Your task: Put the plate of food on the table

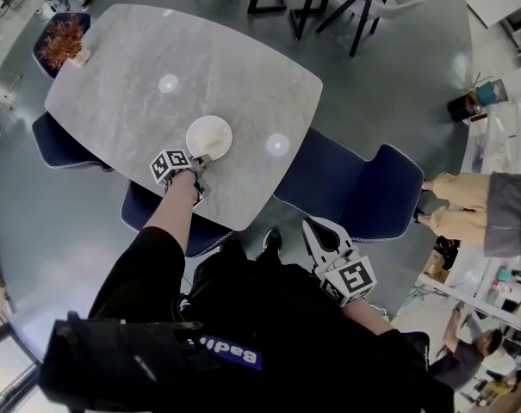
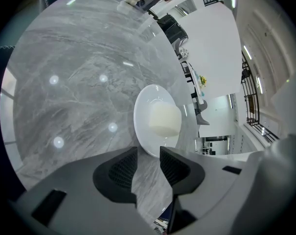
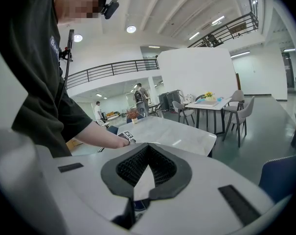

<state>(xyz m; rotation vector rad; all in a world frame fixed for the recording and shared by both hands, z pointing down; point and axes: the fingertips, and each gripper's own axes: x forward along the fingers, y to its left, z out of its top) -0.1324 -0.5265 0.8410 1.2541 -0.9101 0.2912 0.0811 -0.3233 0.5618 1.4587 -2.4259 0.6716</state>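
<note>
Your right gripper [image 3: 148,147] sits near your body, jaws together on nothing. Your left gripper [image 2: 148,155] has its jaws apart. The plate [image 2: 140,115] lies on the counter [image 2: 79,82] at its 12 o'clock, rim at the tips, its pale food [image 2: 163,119] hard to identify.

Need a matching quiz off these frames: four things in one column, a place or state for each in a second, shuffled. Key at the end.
Column 1
1. plate
2. left gripper
3. right gripper
4. reddish plant

Column 2
A. jaws together, empty, held off the table
B. at the table's far left corner
C. jaws apart, just behind the plate
D. flat on the table, pale food on it

Pairs: 1-D, 2-C, 3-A, 4-B
</note>
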